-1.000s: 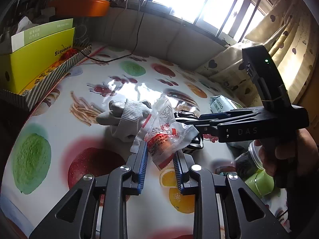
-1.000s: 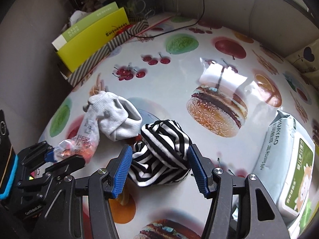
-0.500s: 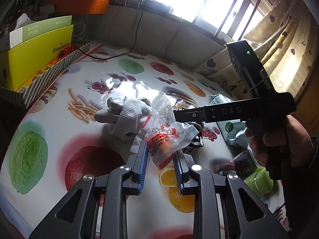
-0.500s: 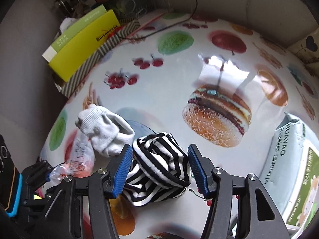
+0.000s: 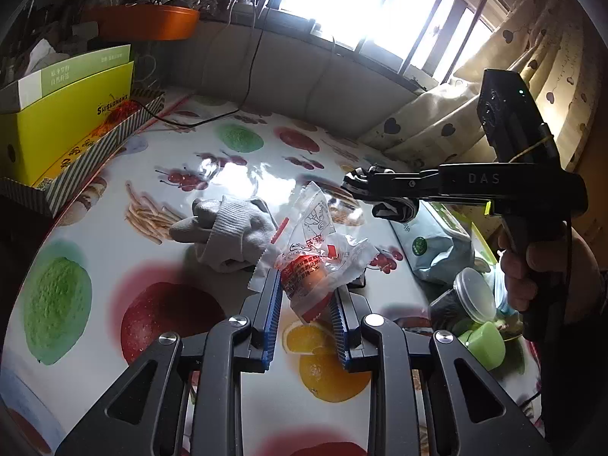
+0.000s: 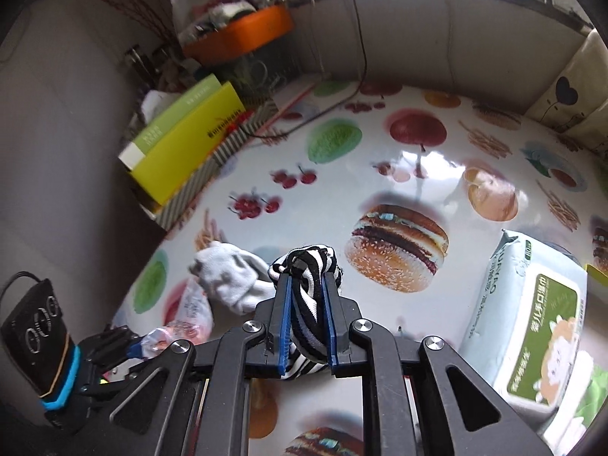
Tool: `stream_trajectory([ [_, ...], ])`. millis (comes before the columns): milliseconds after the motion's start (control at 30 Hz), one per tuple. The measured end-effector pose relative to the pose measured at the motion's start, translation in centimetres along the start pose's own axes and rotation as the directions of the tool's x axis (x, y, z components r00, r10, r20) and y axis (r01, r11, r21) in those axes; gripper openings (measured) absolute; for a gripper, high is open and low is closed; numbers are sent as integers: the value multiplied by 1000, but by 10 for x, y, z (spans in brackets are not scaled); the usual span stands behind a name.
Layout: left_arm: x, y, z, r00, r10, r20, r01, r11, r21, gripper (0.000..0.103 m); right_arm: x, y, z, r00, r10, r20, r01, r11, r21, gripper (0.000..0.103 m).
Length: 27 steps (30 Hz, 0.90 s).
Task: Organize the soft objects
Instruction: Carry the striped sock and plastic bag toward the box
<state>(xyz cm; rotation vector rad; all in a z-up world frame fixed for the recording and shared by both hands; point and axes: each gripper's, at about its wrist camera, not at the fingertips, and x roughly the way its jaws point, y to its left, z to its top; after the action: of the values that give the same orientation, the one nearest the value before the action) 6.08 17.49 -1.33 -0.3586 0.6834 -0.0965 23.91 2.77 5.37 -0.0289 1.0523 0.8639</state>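
Right gripper [image 6: 307, 283]: blue pads closing on a black-and-white striped sock [image 6: 309, 266], cloth squeezed between them, the bundle bulging past the tips and hanging below the jaws, raised off the tablecloth [image 6: 437, 144]. Seen side-on from the left wrist view [image 5: 376, 190], gripped by a hand [image 5: 532, 266], striped cloth dangling under its tip.

Left gripper [image 5: 306, 292]: narrowly spread, pinching a crinkled clear snack packet [image 5: 319, 262] with red print, 1 pad on each side, packet poking forward beyond the fingertips.

Relative to the striped sock, in the right wrist view: grey-white sock [image 6: 231, 277] just to its left, lying on the tablecloth, touching the packet; burger print [image 6: 397, 247] just to its right; pack of wet wipes [image 6: 532, 311] further right, well apart; yellow-green boxes [image 6: 182, 140] in a striped tray far up-left at the table edge; orange basin [image 6: 243, 30] beyond those, by the wall.

In the left wrist view, small lidded jars [image 5: 471, 304] below the right gripper, near the table's right edge
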Motion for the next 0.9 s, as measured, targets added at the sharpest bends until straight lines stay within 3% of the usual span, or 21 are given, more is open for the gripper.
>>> stream_trajectory([
  [233,-15,-27,2,1000,-22,21,21,999,38,26,-45,14,-37,996,13,88,-10,1000,-27,14],
  [533,-20,-79,-7,997,-76,-1,75,990,120,26,-102,9,-94,981,-68,180,72,997,-17,14],
  [900,-27,-129,-8,993,-118,-11,118,972,204,26,-162,-13,-133,951,-135,279,127,991,46,14],
])
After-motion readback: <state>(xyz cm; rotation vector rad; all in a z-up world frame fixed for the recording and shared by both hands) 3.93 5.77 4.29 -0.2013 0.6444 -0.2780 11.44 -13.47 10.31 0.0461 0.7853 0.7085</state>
